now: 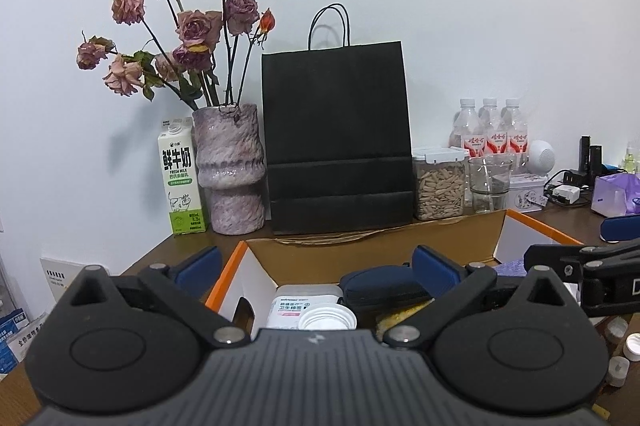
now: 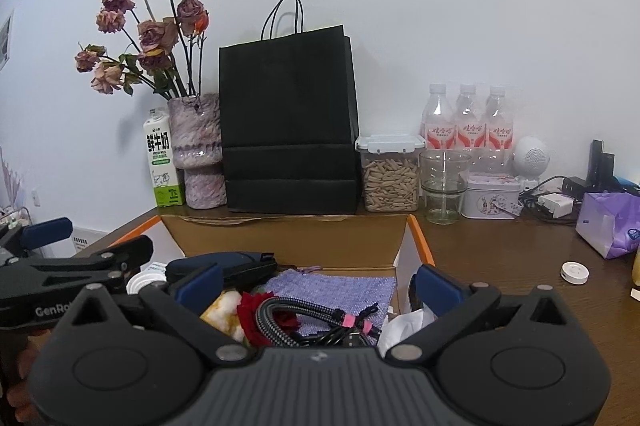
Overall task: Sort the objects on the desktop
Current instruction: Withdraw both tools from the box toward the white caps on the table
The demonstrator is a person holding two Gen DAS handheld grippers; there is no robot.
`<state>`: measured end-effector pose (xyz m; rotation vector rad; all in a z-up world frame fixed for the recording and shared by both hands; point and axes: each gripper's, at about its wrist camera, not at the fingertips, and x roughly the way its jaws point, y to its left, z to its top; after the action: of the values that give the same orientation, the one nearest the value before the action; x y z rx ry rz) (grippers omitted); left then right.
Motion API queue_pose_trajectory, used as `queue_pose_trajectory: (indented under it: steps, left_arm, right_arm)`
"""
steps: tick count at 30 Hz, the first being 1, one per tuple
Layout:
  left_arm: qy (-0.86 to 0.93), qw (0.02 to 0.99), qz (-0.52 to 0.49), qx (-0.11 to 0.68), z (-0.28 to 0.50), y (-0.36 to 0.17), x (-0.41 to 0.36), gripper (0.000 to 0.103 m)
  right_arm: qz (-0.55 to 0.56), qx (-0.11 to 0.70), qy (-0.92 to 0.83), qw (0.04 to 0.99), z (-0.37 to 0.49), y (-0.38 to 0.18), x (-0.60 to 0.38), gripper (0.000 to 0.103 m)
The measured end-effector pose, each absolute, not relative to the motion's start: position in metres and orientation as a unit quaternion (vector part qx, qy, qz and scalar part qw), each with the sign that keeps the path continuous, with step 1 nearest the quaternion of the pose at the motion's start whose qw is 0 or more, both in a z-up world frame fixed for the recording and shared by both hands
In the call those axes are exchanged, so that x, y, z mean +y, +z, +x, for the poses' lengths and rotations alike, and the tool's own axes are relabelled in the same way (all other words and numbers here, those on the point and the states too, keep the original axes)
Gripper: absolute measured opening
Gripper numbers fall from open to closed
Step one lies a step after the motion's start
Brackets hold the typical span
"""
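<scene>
An open cardboard box (image 1: 372,252) (image 2: 288,238) with orange edges sits on the brown desk. In the left wrist view it holds a white swab tub (image 1: 290,308), a white cap (image 1: 326,320) and a dark blue pouch (image 1: 376,284). The right wrist view shows a purple knit cloth (image 2: 332,290), a braided cable (image 2: 304,312), a red flower (image 2: 252,310), a yellow plush (image 2: 222,310) and the dark blue pouch (image 2: 224,264). My left gripper (image 1: 316,266) (image 2: 88,242) hovers open over the box's left part. My right gripper (image 2: 316,284) (image 1: 584,240) hovers open over its right part. Neither holds anything.
Along the wall stand a milk carton (image 1: 182,178), a vase of dried roses (image 1: 230,170), a black paper bag (image 1: 338,142), a seed jar (image 2: 390,174), a glass (image 2: 444,186), water bottles (image 2: 466,124) and a tin (image 2: 492,196). A purple tissue pack (image 2: 610,224) and a white round lid (image 2: 574,272) lie to the right.
</scene>
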<state>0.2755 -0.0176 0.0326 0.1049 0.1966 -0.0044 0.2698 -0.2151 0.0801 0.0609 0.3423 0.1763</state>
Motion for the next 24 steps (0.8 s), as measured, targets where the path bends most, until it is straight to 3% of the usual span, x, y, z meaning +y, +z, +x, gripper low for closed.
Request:
queue_pose_trajectory:
  steps: [24]
  left_arm:
    - [-0.008, 0.995, 0.051, 0.087, 0.234, 0.022, -0.016, 0.103]
  right_arm:
    - [0.003, 0.183, 0.107, 0.977, 0.24, 0.071, -0.21, 0.103]
